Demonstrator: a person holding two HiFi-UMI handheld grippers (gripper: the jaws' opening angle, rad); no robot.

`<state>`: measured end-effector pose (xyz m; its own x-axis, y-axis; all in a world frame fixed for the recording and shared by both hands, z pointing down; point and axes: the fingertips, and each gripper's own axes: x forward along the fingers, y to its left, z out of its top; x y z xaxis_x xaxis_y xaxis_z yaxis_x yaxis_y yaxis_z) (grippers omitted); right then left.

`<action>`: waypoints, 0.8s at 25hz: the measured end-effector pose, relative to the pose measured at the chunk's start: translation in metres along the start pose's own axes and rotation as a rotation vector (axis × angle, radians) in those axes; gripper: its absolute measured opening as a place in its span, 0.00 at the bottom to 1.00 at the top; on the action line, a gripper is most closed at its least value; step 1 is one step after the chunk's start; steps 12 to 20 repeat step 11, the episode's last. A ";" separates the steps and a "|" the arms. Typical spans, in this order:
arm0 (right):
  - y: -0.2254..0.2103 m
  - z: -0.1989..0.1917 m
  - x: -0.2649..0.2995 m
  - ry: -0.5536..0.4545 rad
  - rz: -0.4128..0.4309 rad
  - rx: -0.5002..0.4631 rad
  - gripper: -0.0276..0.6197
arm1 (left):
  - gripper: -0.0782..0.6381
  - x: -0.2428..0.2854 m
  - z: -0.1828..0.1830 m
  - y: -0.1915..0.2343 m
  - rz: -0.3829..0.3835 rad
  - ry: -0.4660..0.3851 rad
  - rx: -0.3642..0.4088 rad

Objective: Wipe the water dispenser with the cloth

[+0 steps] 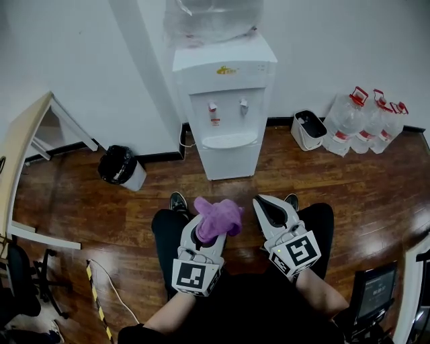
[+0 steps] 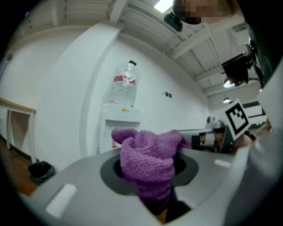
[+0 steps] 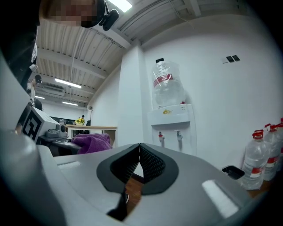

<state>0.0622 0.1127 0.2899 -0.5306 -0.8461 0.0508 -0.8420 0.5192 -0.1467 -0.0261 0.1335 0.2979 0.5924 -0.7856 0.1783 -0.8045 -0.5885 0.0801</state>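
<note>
A white water dispenser (image 1: 224, 107) with a clear bottle (image 1: 213, 19) on top stands against the far wall, straight ahead. In the left gripper view the water dispenser (image 2: 120, 128) shows behind the cloth, and the right gripper view has the water dispenser (image 3: 170, 126) ahead. My left gripper (image 1: 213, 225) is shut on a bunched purple cloth (image 1: 218, 218), which fills its jaws as the purple cloth (image 2: 148, 161). My right gripper (image 1: 267, 209) is shut with nothing in it, its pads meeting (image 3: 139, 161). Both grippers hang over the person's knees, short of the dispenser.
A small white bin (image 1: 309, 130) and three large water bottles (image 1: 366, 122) stand at the wall to the right. A black-bagged bin (image 1: 121, 166) sits left of the dispenser, a wooden desk (image 1: 23, 144) further left. A yellow-black striped bar (image 1: 98, 302) and a cable lie on the wooden floor.
</note>
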 end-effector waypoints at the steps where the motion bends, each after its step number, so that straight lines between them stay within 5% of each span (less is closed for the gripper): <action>1: 0.000 0.000 -0.001 0.000 -0.002 -0.002 0.05 | 0.32 0.000 0.000 -0.001 -0.003 0.000 -0.001; 20: 0.001 0.001 -0.002 -0.003 -0.003 -0.006 0.05 | 0.32 -0.001 -0.008 -0.005 -0.016 0.012 -0.002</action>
